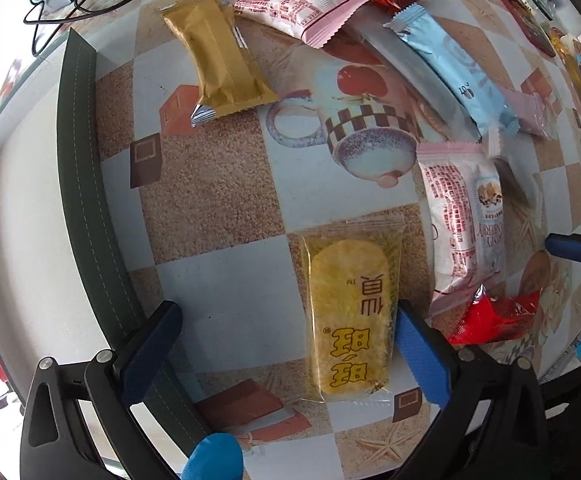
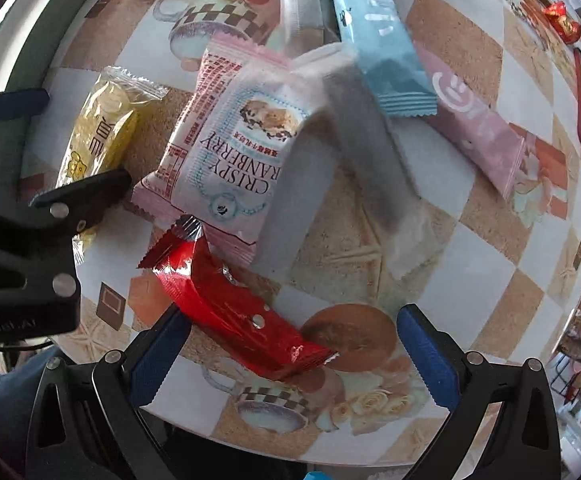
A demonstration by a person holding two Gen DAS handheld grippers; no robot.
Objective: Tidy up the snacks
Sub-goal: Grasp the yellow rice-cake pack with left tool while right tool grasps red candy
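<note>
The sorting looks barely begun; snacks lie scattered on the counter (image 1: 218, 184); left gripper (image 1: 286, 356) spread around the yellow packet (image 1: 350, 316); right gripper (image 2: 290, 356) spread over the red packet (image 2: 234, 304), neither grasped.

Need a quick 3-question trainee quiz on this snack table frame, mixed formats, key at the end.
1. True or false: the left gripper is shut on the yellow cracker packet.
2. Which snack lies between the right gripper's open fingers? A) red packet B) light blue bar C) gold packet
3. Fill in: the red packet's upper end touches the pink ______ Cranberry packet.

Key: 1 false, open; 2 A; 3 Crispy.
</note>
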